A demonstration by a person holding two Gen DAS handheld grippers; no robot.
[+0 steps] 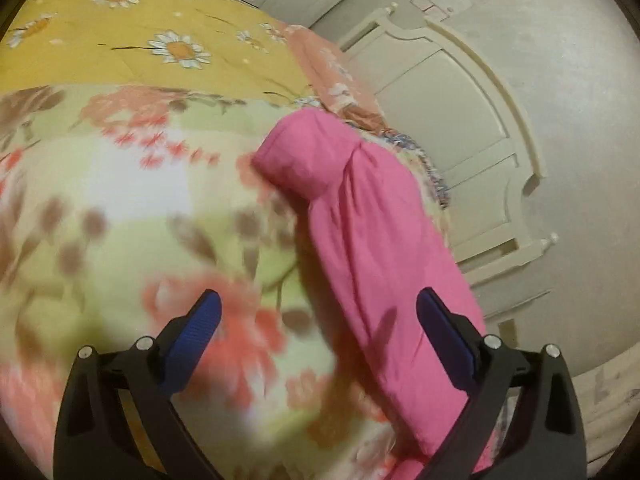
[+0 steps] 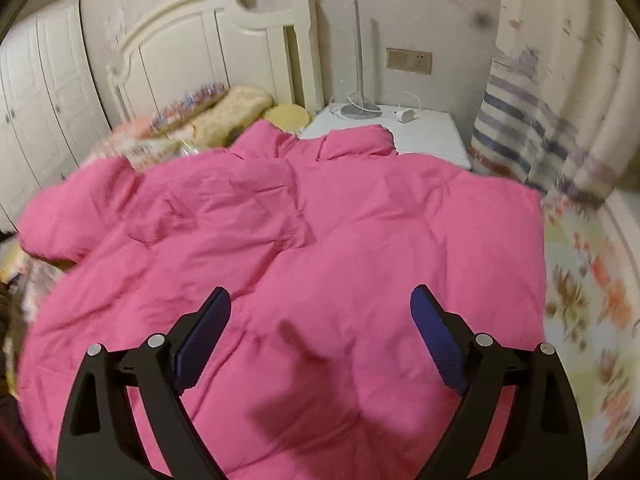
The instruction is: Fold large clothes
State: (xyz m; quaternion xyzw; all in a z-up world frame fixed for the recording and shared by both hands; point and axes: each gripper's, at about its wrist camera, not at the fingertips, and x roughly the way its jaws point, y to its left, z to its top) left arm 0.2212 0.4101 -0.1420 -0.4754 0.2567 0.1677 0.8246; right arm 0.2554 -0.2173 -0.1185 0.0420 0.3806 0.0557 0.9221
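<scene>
A large pink padded coat [image 2: 304, 240] lies spread on the bed, collar toward the headboard. In the left wrist view only one pink sleeve or side edge [image 1: 372, 248] shows, lying on the floral sheet. My left gripper [image 1: 318, 304] is open and empty, just above the sheet at the coat's left edge, its right finger over the pink cloth. My right gripper [image 2: 320, 300] is open and empty, hovering over the coat's lower middle.
The floral bedsheet [image 1: 132, 208] covers the bed, with a yellow daisy blanket [image 1: 132, 40] beyond. Pillows [image 2: 224, 114] lie by the cream headboard [image 2: 208, 36]. A white nightstand [image 2: 432, 132] with a lamp stands by the bed. A striped curtain [image 2: 532, 128] hangs right; wardrobe [image 2: 36, 92] left.
</scene>
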